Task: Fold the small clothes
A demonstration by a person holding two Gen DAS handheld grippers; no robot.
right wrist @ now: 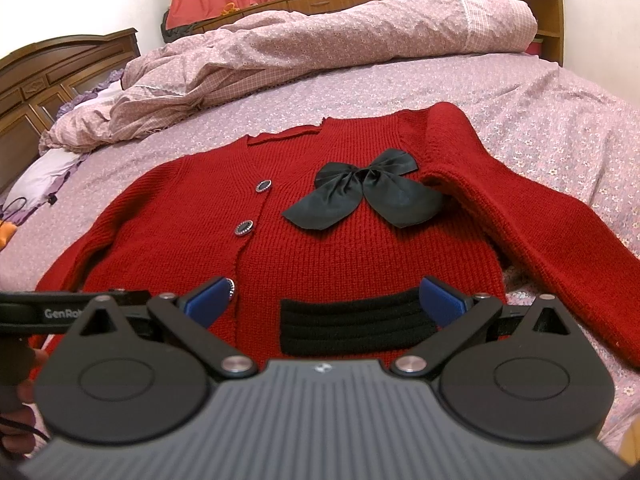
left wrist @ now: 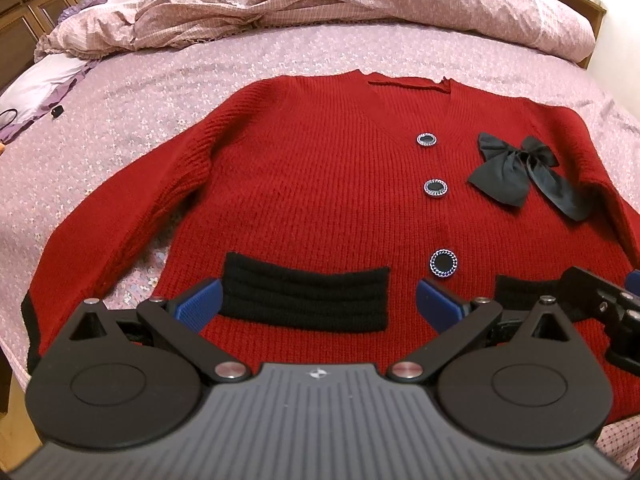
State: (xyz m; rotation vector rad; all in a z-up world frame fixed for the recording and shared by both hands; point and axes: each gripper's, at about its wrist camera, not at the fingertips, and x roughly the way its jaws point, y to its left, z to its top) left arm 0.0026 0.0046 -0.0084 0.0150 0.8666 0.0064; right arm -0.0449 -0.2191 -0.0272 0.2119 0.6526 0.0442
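A red knit cardigan (left wrist: 312, 208) lies flat, front up, across the centre of a floral bedspread (left wrist: 120, 92). At lower centre of each wrist view, the left gripper (left wrist: 318, 304) and right gripper (right wrist: 325, 300) hover with fingers spread wide, holding nothing, above its black pocket bands. A black bow (right wrist: 362, 196) sits right of the buttons.

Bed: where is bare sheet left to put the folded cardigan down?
Bare sheet lies between the cardigan and the rumpled quilt, and beside the far sleeve. Another patch runs from the near sleeve to the pillow. The cardigan fills the middle.
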